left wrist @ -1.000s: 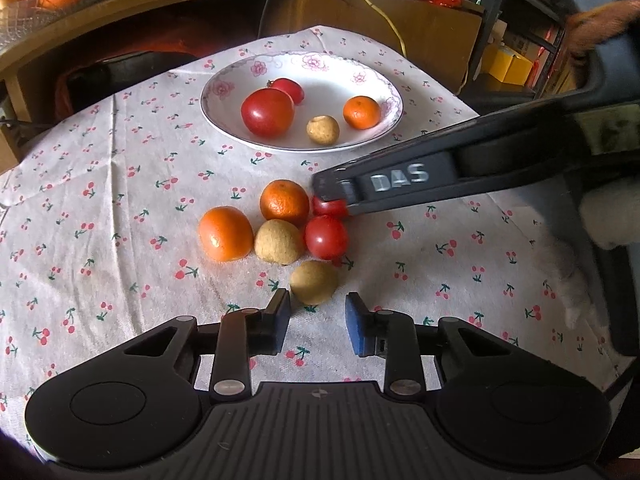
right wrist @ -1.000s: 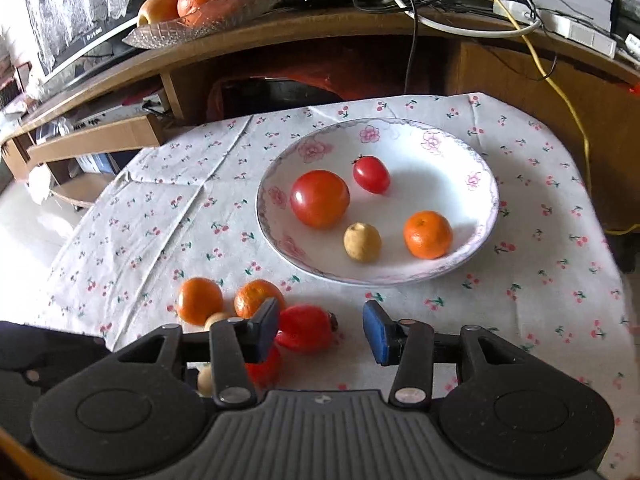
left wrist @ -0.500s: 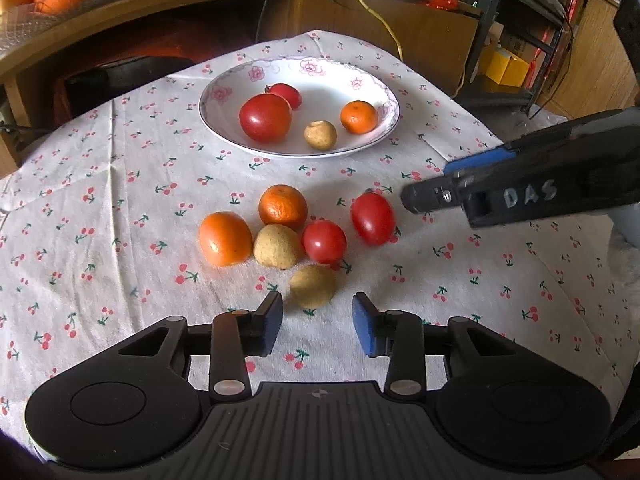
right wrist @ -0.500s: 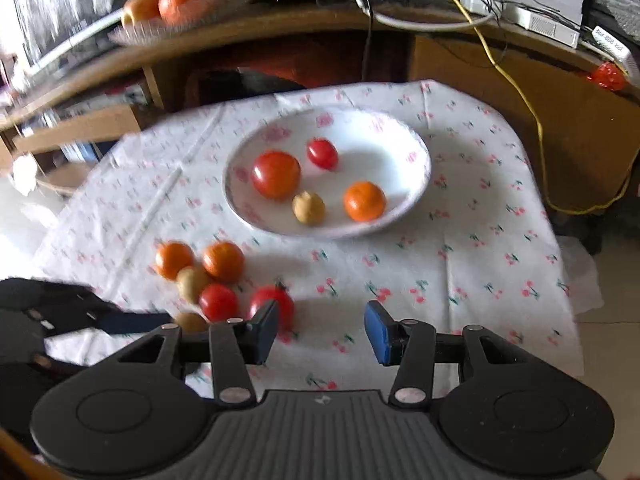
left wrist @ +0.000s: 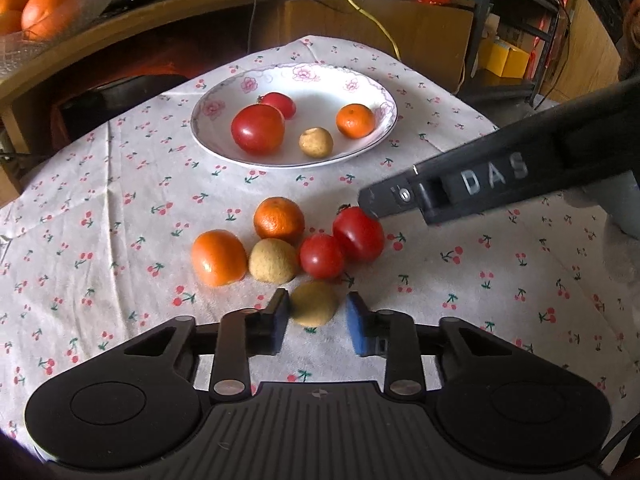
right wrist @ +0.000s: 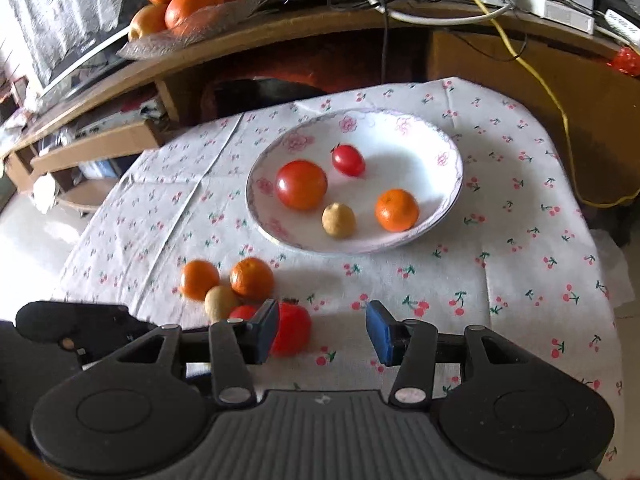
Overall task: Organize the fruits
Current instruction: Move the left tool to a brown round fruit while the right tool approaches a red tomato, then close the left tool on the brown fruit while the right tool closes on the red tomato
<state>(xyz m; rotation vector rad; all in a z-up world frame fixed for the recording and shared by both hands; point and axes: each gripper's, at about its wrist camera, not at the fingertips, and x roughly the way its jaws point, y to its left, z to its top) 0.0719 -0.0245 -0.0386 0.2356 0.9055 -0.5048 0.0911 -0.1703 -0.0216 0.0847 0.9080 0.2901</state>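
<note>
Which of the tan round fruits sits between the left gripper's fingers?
The tan round fruit nearest the camera, alone in front of the cluster, sits between the left gripper fingers; the others lie farther off.

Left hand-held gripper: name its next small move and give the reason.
Probably ease the left hand-held gripper slightly forward and close it on the tan fruit. Its pads are open on either side of that fruit, which lies on the tablecloth nearest the camera, apart from the plate. The right hand-held gripper, also open, is busy at the red tomato.
</note>
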